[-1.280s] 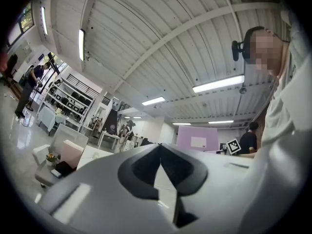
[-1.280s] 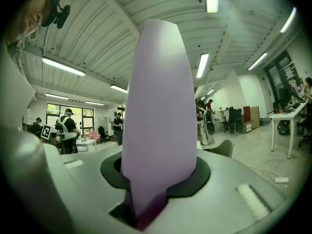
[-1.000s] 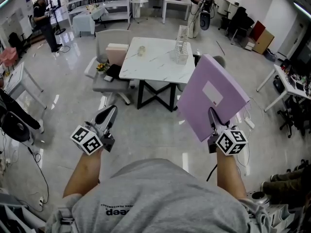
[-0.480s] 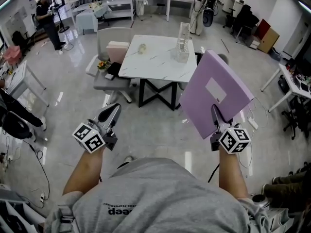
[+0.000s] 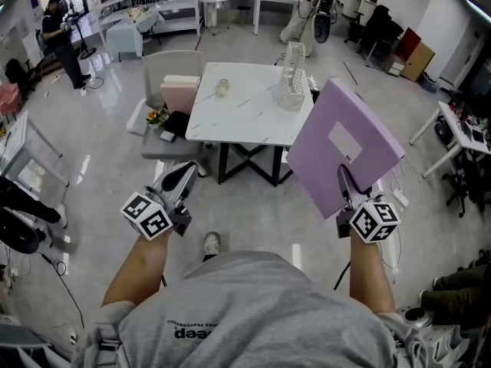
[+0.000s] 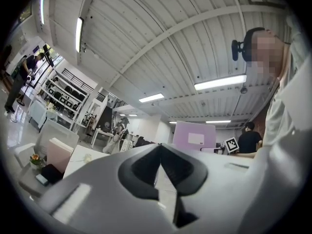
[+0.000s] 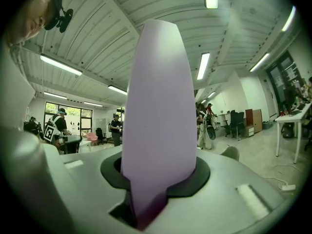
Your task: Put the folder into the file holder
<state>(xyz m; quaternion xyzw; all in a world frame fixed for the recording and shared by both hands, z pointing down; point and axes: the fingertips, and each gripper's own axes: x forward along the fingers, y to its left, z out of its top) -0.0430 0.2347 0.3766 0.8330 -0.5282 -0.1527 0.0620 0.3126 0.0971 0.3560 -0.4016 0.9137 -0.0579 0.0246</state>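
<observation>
A large purple folder (image 5: 345, 148) with a white label stands tilted in the air, and my right gripper (image 5: 347, 184) is shut on its lower edge. In the right gripper view the folder (image 7: 158, 106) rises straight up from between the jaws and hides most of what lies ahead. The file holder (image 5: 291, 75), a pale mesh rack, stands at the far right of the white marble table (image 5: 245, 117), well ahead of both grippers. My left gripper (image 5: 178, 181) hangs at the left with its jaws together and nothing in them; its own view shows the tips (image 6: 160, 147) meeting.
A small jar (image 5: 222, 87) sits on the table. A grey chair (image 5: 165, 133) at the table's left carries a pink box (image 5: 179, 92) and small items. Desks, shelves and several people stand around the room. My shoe (image 5: 212, 243) shows on the floor below.
The table and file holder have come nearer and lower in the head view. A shoe has appeared on the floor. Both grippers keep their pose, the folder still held.
</observation>
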